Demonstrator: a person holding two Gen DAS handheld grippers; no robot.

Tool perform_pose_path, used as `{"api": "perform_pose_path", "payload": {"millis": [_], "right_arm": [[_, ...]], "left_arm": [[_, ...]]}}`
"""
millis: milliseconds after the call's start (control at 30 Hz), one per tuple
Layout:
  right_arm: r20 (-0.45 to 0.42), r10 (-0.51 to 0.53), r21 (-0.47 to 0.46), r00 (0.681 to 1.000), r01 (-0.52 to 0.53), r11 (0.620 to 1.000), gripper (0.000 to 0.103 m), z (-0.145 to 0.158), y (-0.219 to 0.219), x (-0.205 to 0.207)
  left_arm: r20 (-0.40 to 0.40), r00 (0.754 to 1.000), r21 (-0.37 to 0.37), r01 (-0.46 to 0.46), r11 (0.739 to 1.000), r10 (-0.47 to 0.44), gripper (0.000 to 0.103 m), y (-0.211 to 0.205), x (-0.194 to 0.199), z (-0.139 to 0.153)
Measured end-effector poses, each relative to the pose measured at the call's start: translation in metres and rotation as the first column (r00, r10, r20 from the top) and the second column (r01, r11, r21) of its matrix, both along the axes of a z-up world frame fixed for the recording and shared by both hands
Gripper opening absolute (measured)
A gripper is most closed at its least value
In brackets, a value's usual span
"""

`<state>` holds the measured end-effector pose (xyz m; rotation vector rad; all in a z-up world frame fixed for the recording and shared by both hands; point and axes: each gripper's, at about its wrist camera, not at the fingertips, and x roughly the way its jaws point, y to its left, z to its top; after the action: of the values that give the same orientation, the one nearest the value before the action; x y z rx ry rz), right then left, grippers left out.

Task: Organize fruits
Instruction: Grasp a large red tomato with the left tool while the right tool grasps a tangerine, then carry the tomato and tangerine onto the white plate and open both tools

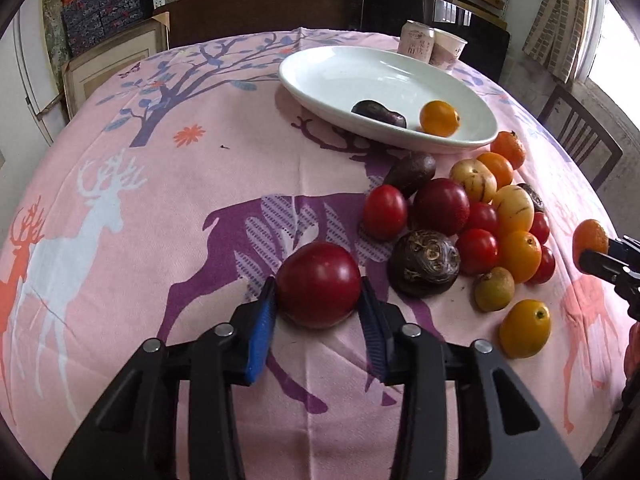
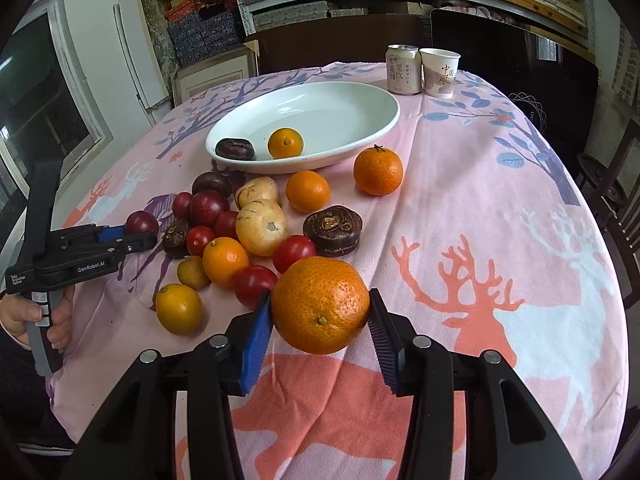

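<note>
The left gripper (image 1: pixel 318 294) has its blue pads pressed against both sides of a large dark red fruit (image 1: pixel 319 283), which sits on the pink deer-patterned cloth covering the table (image 1: pixel 160 208), a little to the near left of the main fruit pile. The right gripper (image 2: pixel 320 312) is clamped on a large orange mandarin (image 2: pixel 320 305), one pad on each side; whether the mandarin rests on the cloth or is raised just off it cannot be told.

In the right wrist view the pile lies to the left of the held mandarin: small red tomatoes (image 2: pixel 294 252), round orange citrus (image 2: pixel 225 261), pale yellow striped fruits (image 2: pixel 262 227), a few dark purple fruits (image 2: pixel 212 184), and a brown ridged fruit (image 2: pixel 333 230) just behind the mandarin. A second mandarin (image 2: pixel 378 171) sits apart, to the far right of the pile and close to the dish.

The white oval dish (image 2: pixel 352 128) lies beyond the pile. Inside it, at its near end, are one dark purple-brown fruit (image 2: pixel 235 149) and one small orange citrus fruit (image 2: pixel 285 143), near each other; the rest of the dish is bare.

At the far edge of the table stand a drink can (image 2: pixel 403 69) and a paper cup (image 2: pixel 440 73), side by side and just behind the dish.

At the left edge of the right wrist view, a hand (image 2: pixel 28 318) holds the handle of the left gripper.
</note>
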<state>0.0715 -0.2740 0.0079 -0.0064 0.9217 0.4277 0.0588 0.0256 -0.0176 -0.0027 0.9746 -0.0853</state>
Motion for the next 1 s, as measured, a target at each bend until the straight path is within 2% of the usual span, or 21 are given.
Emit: {"api": "perform_pose_path", "payload": {"millis": [100,233,367,433,533,633,933,967,1000], "right_arm": [[0.027,-0.003,0.024,1.0,0.003,1.0,0.047,0.012,-0.003,0.001],[0.091,0.001,0.048,0.996,-0.005,0.999,0.047,0.035,-0.001,0.01],[0.155,-0.001,0.067,0.988,-0.009,0.998,0.047,0.055,0.01,0.031],[0.158,0.008,0.082,0.987,-0.021,0.996,0.047,0.059,0.02,0.048],[0.15,0.004,0.079,0.989,-0.016,0.997,0.047,0.055,0.035,0.074],[0.099,-0.003,0.086,0.995,-0.005,0.996,0.047,0.043,0.048,0.098],[0.019,-0.001,0.028,1.0,0.0,1.0,0.048,0.012,0.075,0.131],[0.013,-0.003,0.027,1.0,0.003,1.0,0.049,0.011,0.075,0.132],[0.008,-0.006,0.028,1.0,0.006,1.0,0.049,0.009,0.075,0.134]], "left_arm": [[0.012,1.0,-0.008,0.013,1.0,-0.012,0.039,-0.005,-0.002,0.011],[0.084,0.996,-0.004,0.038,0.999,-0.038,0.039,-0.015,0.004,0.043],[0.163,0.986,0.0,0.044,0.999,-0.044,0.039,-0.03,0.028,0.071],[0.193,0.98,0.002,0.047,0.999,-0.046,0.039,-0.039,0.047,0.079],[0.188,0.982,-0.006,0.019,1.0,-0.017,0.039,-0.045,0.077,0.078],[0.147,0.989,-0.01,-0.006,1.0,0.008,0.039,-0.046,0.1,0.066],[0.082,0.995,-0.023,-0.053,0.998,0.055,0.04,-0.041,0.123,0.038],[0.092,0.994,-0.023,-0.061,0.998,0.063,0.041,-0.041,0.124,0.038],[0.109,0.991,-0.019,-0.071,0.997,0.072,0.049,-0.041,0.121,0.041]]}}
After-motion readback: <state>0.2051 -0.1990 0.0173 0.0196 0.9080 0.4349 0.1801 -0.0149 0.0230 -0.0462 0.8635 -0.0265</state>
